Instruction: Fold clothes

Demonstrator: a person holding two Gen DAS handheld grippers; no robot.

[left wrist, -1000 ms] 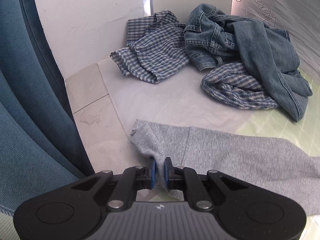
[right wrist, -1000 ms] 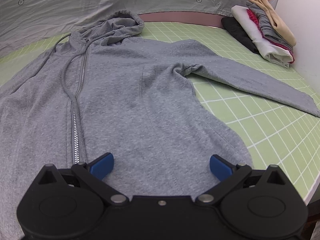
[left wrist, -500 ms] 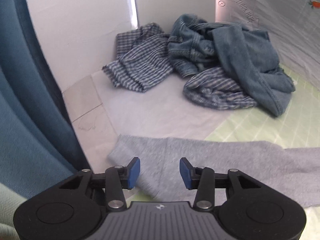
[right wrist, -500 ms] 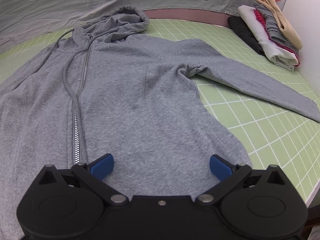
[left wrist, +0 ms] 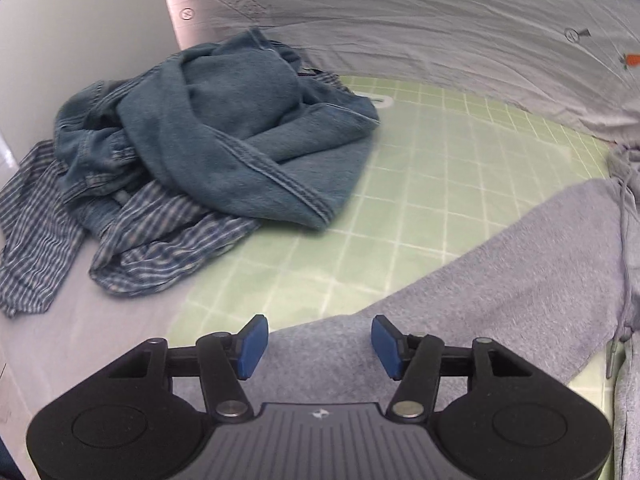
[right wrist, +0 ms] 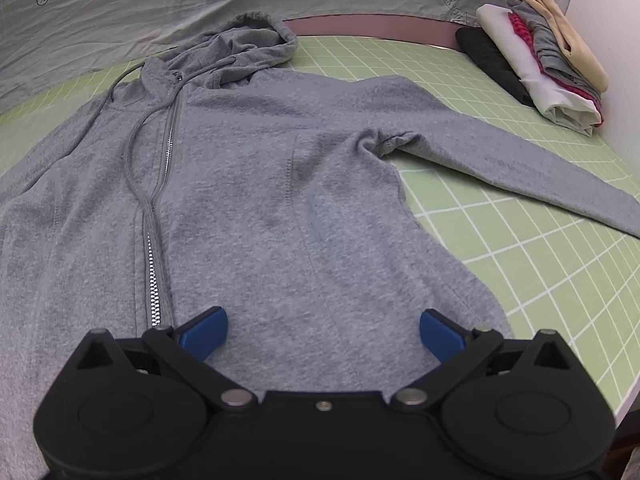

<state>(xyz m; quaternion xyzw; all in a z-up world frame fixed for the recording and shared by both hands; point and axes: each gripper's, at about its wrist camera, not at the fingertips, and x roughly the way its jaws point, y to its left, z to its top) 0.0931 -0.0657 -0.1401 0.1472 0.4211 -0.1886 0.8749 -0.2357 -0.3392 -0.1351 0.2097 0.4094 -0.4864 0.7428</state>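
Through the left wrist camera, we are watching our left gripper (left wrist: 316,342) hanging over the gray hoodie's (left wrist: 500,280) sleeve, its jaws having just been opening, gripping nothing. Denim (left wrist: 240,136) is piling far left on the green mat (left wrist: 460,160).

Through the right, our right gripper (right wrist: 322,334) is gaping wide, empty, above the hoodie (right wrist: 260,200) lying flat; folded clothes (right wrist: 540,64) are sitting far right.

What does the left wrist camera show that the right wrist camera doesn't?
Only the left wrist view shows the crumpled jeans and plaid shirt, plus the left gripper, open over a sleeve. Only the right wrist view shows the folded stack, the hood, zipper and the open right gripper. Both show the gray hoodie on the green grid mat.
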